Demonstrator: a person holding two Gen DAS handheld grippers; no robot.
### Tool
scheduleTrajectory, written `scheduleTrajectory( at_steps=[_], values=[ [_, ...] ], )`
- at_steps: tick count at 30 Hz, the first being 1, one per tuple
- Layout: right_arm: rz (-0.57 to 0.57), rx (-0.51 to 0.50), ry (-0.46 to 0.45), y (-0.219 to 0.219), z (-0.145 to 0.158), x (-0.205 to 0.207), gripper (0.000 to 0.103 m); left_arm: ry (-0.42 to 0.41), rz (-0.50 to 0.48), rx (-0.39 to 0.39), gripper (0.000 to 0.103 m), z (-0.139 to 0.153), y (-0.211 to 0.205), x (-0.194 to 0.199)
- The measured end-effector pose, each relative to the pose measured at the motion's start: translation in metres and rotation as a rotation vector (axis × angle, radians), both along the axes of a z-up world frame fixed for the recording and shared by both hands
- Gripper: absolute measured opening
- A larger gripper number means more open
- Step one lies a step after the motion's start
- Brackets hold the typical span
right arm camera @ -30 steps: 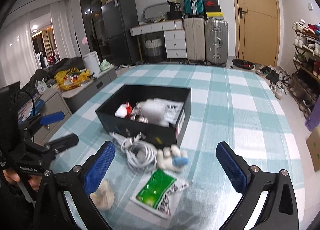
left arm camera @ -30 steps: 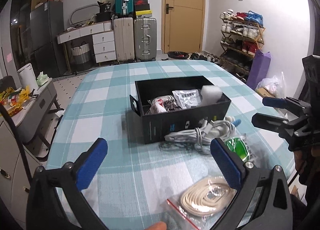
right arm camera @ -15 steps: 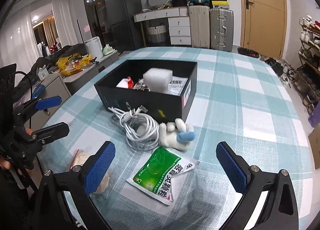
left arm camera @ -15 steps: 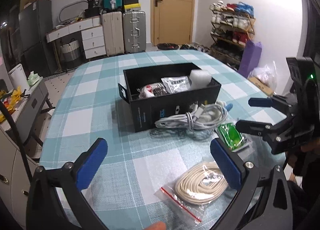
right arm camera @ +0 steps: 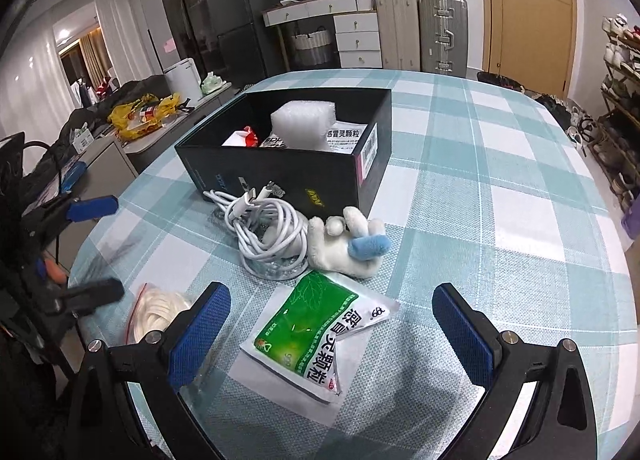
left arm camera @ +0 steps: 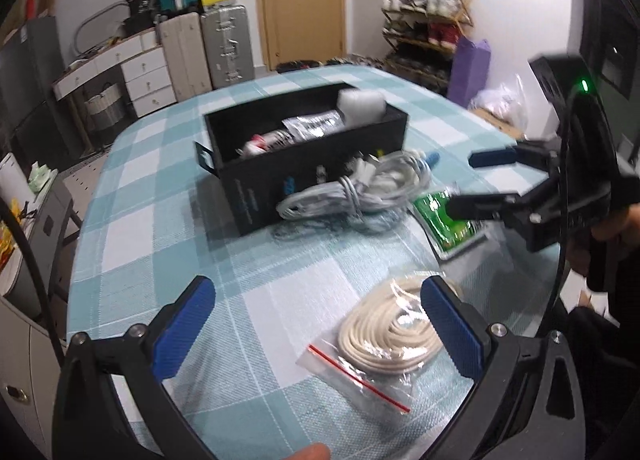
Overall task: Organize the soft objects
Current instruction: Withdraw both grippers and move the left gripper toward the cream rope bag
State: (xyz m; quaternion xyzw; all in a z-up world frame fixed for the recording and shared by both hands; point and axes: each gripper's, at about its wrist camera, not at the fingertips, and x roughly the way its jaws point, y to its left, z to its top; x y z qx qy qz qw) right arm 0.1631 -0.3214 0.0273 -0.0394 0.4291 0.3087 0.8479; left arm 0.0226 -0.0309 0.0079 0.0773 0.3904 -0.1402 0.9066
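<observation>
On the checked-cloth table [right arm camera: 500, 148], a stiff black box [right arm camera: 280, 168] already holds foam and packets. Outside it lie a coiled cable [right arm camera: 268, 236], glossy green sachet [right arm camera: 316, 324], bagged rope [left arm camera: 396, 332] and fuzzy plush [right arm camera: 348, 244]. Both the left hand-held gripper [left arm camera: 320, 324] and the right hand-held gripper [right arm camera: 332, 328] gape wide, empty; the next pick probably needs closing gently.

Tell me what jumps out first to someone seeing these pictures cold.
The black box in the middle of the checked table, with a white foam block sticking up out of it. Against its near wall lie a coiled white cable and a white plush toy, with a green packet between the right gripper fingers. A bagged cream rope lies by the open left gripper.
</observation>
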Motion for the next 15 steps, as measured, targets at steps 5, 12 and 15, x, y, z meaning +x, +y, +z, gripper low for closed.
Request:
scheduleTrajectory(
  at_steps=[5, 12, 15],
  values=[
    [0.007, -0.016, 0.019, 0.003, -0.007, 0.000, 0.102, 0.013, -0.091, 0.056, 0.103, -0.007, -0.018, -0.008],
    [0.020, -0.013, 0.032, 0.005, -0.009, -0.002, 0.102, 0.045, -0.143, 0.105, 0.103, -0.017, -0.032, -0.012],
    [0.024, -0.022, 0.041, 0.007, -0.011, -0.002, 0.102, 0.058, -0.141, 0.137, 0.103, -0.022, -0.035, -0.012]
  ],
)
